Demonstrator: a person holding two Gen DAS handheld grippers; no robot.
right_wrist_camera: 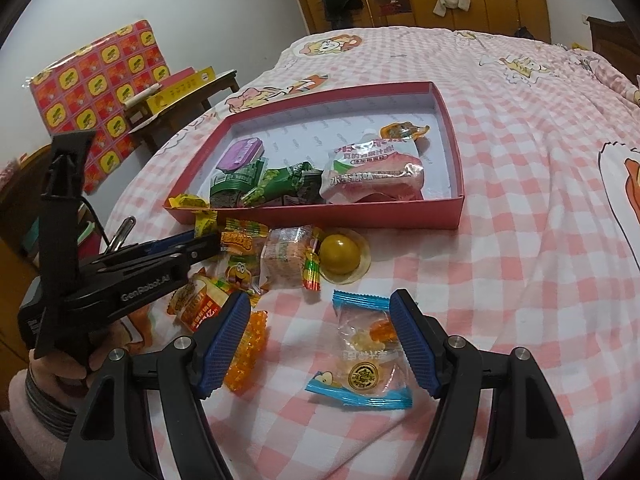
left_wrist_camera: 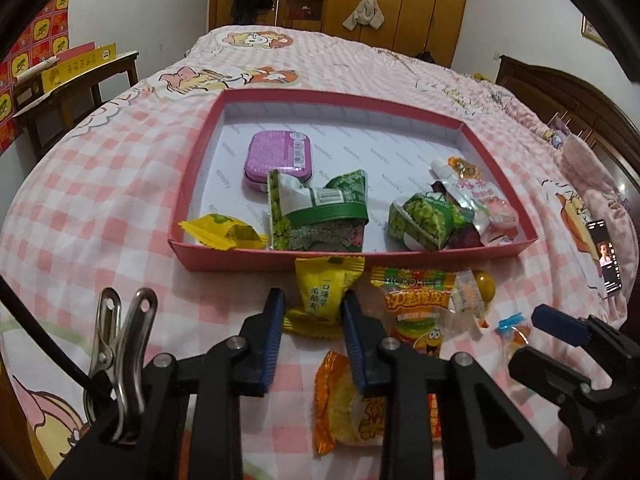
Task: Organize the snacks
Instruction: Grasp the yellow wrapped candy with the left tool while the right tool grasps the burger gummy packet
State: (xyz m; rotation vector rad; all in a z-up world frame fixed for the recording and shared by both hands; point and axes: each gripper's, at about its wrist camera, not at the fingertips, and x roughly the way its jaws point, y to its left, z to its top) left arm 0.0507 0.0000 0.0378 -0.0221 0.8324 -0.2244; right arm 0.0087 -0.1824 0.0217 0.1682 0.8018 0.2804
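A shallow rectangular cardboard box (left_wrist_camera: 412, 258) with red outer walls and a white printed lining lay on a bed covered in a soft pink-and-white checked quilt (left_wrist_camera: 120, 184) printed with cartoon figures. Inside it sat a purple embossed tin (left_wrist_camera: 280, 156) with rounded corners, two crinkled green foil packets (left_wrist_camera: 320, 208), a small yellow wrapped candy (left_wrist_camera: 220, 232) in the near left corner, and a glossy pink spouted drink pouch (right_wrist_camera: 372, 176) at the right end.

Just outside the box's near wall lay the loose snacks. The left gripper (left_wrist_camera: 314, 312), black-armed with ribbed blue pads, had its jaws drawn in against the sides of a yellow pillow-shaped snack packet (left_wrist_camera: 322, 296) with serrated ends, clamped on it where it lay on the quilt, touching the box wall. Just beside it were a clear burger gummy bag (left_wrist_camera: 420, 320) with a bright cartoon print, a round golden jelly cup (right_wrist_camera: 344, 256) with a flat rim, and a shiny orange wrapped cake (left_wrist_camera: 352, 400) nearer the camera.

The right gripper (right_wrist_camera: 320, 328) stood with its jaws spread wide, released, its blue pads either side of a transparent candy wrapper with blue crimped ends (right_wrist_camera: 360, 352), not pressing it. An orange studded piece (right_wrist_camera: 248, 348) lay by its left pad. A steel spring clip (left_wrist_camera: 120, 356) hung on the left gripper's frame.
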